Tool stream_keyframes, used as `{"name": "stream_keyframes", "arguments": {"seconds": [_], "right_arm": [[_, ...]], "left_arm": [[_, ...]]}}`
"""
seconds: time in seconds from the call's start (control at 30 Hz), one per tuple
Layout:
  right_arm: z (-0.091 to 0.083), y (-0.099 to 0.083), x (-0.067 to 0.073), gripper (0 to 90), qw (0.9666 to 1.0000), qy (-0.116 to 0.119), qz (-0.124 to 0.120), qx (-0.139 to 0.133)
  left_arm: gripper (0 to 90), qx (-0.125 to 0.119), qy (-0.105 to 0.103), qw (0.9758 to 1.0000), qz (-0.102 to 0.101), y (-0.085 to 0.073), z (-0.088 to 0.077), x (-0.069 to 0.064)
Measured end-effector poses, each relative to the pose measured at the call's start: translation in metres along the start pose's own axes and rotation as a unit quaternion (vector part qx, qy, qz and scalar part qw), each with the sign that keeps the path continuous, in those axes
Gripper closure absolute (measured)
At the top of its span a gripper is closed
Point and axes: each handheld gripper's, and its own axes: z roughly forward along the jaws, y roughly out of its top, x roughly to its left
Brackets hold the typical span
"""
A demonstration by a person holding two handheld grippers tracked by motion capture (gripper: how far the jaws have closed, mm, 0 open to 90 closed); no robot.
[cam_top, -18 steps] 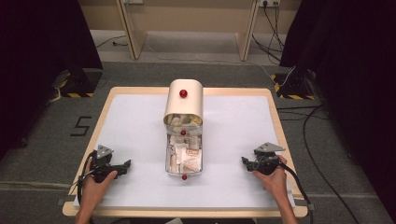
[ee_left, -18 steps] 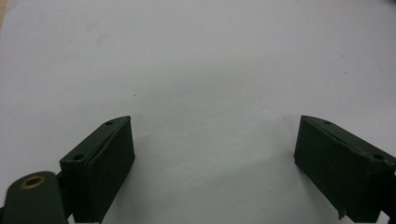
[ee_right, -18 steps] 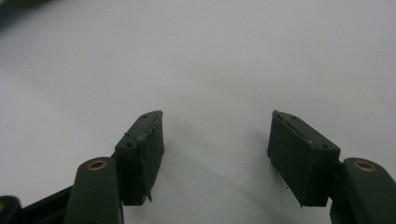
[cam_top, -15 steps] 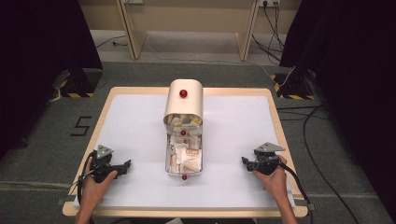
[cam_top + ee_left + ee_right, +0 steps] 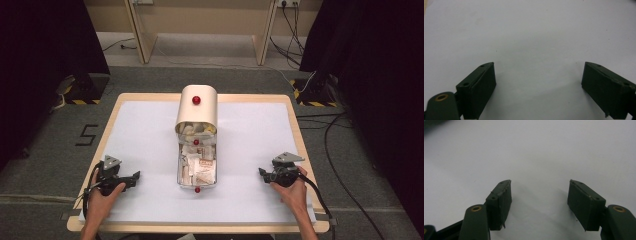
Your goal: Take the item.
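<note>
Grey carpet surrounds the desk (image 5: pixel 150 130), whose wooden frame carries a white sheet; dark curtains hang at both sides and cables trail across the floor. Nothing has shifted over the last half second: both hands rest near the desk's front corners as before, so the work has not yet begun. The left claw (image 5: pixel 134 176) stands wide and empty, and the right claw (image 5: pixel 262 172) likewise gapes with nothing between its jaws. Between them, mid-desk, sits the cream box (image 5: pixel 196 106) with a red knob, its metal drawer (image 5: pixel 196 167) pulled out and full of packets.
</note>
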Motion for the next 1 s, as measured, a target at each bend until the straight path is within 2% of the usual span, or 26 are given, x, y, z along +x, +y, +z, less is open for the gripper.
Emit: {"name": "stream_keyframes", "arguments": {"seconds": [0.2, 0.4, 0.5, 0.7, 0.77, 0.87, 1.0], "right_arm": [[-0.006, 0.006, 0.005, 36.9, 0.9998, 0.004, 0.0, -0.022], [-0.008, 0.011, 0.014, 36.8, 0.9995, 0.012, -0.005, -0.027], [-0.011, 0.014, 0.021, 37.6, 0.999, 0.028, -0.001, -0.035], [-0.016, 0.019, 0.03, 38.5, 0.9983, 0.033, -0.015, -0.046], [-0.017, 0.019, 0.031, 38.7, 0.9979, 0.041, -0.01, -0.05], [-0.018, 0.021, 0.035, 38.3, 0.9979, 0.039, -0.016, -0.049], [-0.021, 0.026, 0.043, 39.8, 0.9966, 0.051, -0.022, -0.061]], "left_arm": [[11.3, 0.0, 0.0, 1.0, 0.0, 0.0, 0.0, 0.0], [11.3, 0.0, 0.0, 1.0, 0.0, 0.0, 0.0, 0.0], [11.3, 0.0, 0.0, 1.0, 0.0, 0.0, 0.0, 0.0], [11.3, 0.0, 0.0, 1.0, 0.0, 0.0, 0.0, 0.0], [11.3, 0.0, 0.0, 1.0, 0.0, 0.0, 0.0, 0.0], [11.3, 0.0, 0.0, 1.0, 0.0, 0.0, 0.0, 0.0], [11.3, 0.0, 0.0, 1.0, 0.0, 0.0, 0.0, 0.0]]}}
